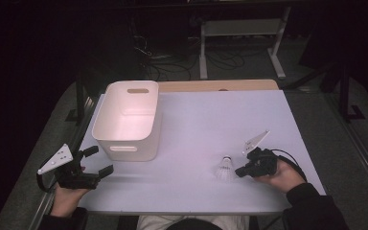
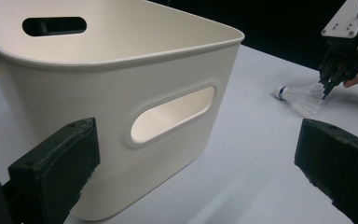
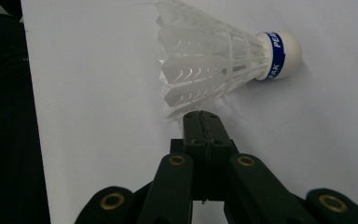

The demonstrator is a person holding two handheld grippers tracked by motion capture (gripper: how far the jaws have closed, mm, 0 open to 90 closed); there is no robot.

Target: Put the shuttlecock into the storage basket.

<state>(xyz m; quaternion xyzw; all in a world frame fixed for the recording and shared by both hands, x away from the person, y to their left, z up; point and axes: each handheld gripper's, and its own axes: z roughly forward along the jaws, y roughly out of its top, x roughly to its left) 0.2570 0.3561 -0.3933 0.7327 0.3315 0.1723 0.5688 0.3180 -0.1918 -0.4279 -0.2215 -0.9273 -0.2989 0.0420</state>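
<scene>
White counter (image 1: 196, 124) from the high view: one bin (image 1: 127, 120) far left, one shuttlecock (image 1: 225, 168) lying near the front edge, right claw (image 1: 241, 171) just beside its skirt, left claw (image 1: 98, 163) gaping wide by the bin. Left gripper view: jaws spread, bin (image 2: 121, 116) close ahead, shuttlecock (image 2: 303, 95) beyond. Right gripper view: jaws pressed together, tips at the feather rim, holding nothing. Shuttlecock (image 3: 219, 58) looks featherlight and crushable; best pinched gently at the skirt edge or the firm cork.
</scene>
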